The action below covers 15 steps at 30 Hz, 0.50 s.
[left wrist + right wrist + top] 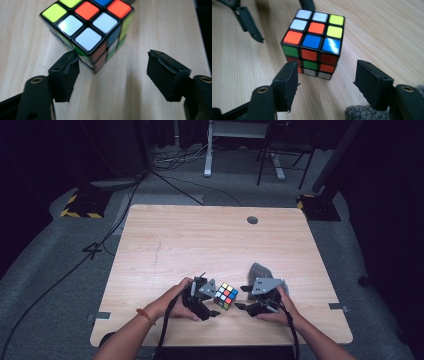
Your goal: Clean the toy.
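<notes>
Cube [226,296] found on counter [200,245]. Left tool [212,306] spread just left of cube; right tool [242,297] spread just right. Nothing pinched.

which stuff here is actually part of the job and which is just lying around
In the job: puzzle cube, between the open left gripper and open right gripper.

Lying about: grey fuzzy object behind the right gripper; round hole at the table far edge.
</notes>
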{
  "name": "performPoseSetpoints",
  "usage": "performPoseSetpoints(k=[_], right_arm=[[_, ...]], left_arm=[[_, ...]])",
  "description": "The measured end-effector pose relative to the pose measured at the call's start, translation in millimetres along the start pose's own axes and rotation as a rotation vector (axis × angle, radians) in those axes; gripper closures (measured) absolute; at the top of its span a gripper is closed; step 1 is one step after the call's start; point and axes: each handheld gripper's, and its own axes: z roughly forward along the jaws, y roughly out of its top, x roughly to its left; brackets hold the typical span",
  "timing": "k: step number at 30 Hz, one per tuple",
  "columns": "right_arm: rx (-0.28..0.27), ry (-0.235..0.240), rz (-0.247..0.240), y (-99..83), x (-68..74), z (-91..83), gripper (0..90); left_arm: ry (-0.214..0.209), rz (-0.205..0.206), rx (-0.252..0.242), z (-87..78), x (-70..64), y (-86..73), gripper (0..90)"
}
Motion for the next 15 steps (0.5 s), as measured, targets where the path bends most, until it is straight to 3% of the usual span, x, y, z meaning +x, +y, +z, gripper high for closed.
performPoseSetpoints(k=[6, 8, 13, 15], right_arm=[[0.000, -0.001, 0.016, -5.5, -7.6, -0.8, 38.6], [-0.006, -0.009, 0.013, -5.4, -8.1, -1.9, 39.2], [-0.001, -0.014, 0.008, -5.1, -8.3, -1.1, 39.5], [0.006, -0.014, 0.009, -5.1, -8.2, 0.0, 39.6]], left_arm=[[-0.005, 0.004, -0.004, 2.3, -3.6, 1.8, 29.4], [0.011, 0.002, -0.001, 2.1, -1.8, 1.1, 29.2], [0.041, -0.040, -0.026, 2.2, 11.3, 0.6, 14.9], [0.072, -0.027, -0.019, 3.1, 16.2, 4.4, 17.7]])
